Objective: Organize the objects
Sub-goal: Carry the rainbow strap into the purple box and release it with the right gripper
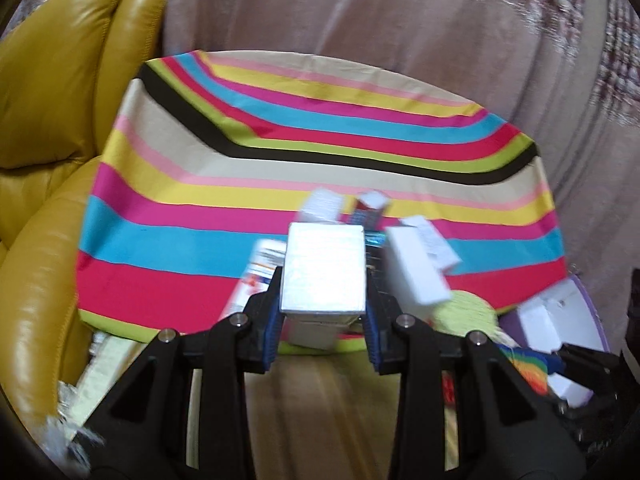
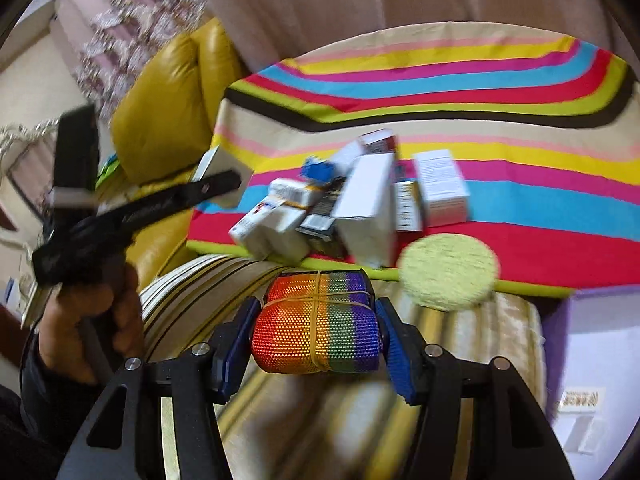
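Here: left gripper (image 1: 324,312), jaws clamped on a silver box (image 1: 324,270), held above the near edge of the striped cloth (image 1: 280,152). Right gripper (image 2: 316,336), jaws pressed on a rainbow mesh bundle (image 2: 316,332) tied crosswise with a rubber band (image 2: 318,320), over a striped cushion (image 2: 192,300). Pile of small boxes (image 2: 360,200) on the cloth's near side, several white, tumbled and touching; their print is too blurred to read. Beside the pile, a round green pad (image 2: 448,272) overhangs the cloth's edge. Purple bin (image 2: 592,344) to the right, holding white boxes; a label there is unreadable. Yellow leather sofa (image 1: 52,120) to the left; pink curtain (image 1: 360,12) behind. A hand (image 2: 84,320) grips the left tool's handle.
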The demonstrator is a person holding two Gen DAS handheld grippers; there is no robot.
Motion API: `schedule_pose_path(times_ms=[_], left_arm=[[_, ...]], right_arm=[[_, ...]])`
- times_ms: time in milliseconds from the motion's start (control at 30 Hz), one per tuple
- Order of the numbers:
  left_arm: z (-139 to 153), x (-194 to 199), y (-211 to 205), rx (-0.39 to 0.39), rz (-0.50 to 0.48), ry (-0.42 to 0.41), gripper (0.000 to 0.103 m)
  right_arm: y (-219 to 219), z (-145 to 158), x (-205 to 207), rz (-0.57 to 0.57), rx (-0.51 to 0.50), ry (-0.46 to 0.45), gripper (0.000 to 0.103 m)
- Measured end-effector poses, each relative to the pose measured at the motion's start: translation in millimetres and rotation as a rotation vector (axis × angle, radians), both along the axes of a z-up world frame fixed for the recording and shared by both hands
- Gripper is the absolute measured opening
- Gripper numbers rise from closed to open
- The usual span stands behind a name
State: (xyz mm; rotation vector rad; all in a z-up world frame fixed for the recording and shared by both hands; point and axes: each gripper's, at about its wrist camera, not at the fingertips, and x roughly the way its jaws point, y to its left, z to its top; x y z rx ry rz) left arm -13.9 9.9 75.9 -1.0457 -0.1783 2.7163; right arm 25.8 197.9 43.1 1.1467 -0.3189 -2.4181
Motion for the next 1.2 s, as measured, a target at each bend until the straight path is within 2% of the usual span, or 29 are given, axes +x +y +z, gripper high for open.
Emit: schedule_pose_path(times_ms=[133,400,733,967,1200], left_arm=[[5,7,34,0.007,-0.089,0.026,0.038],[5,13,103,0.029,-0.278,-0.01,0.038],[-6,15,193,0.087,-0.505,-0.114,0.038],[-19,18,238,0.073,-0.598,-0.164,0.038],[-26,21,267,0.056,-0.647,-0.182,0.04]], right_arm=[[34,0,8,-0.088,-0.015,0.002,0.059],[111,-1,21,-0.295,-0.008,-0.005,0.059],[203,-9,39,-0.598,0.081,-0.044,0.059],[243,-11,51,-0.749,0.179,-0.053,0.059],[265,-13,54,-0.83,0.24,-0.052,0.059]])
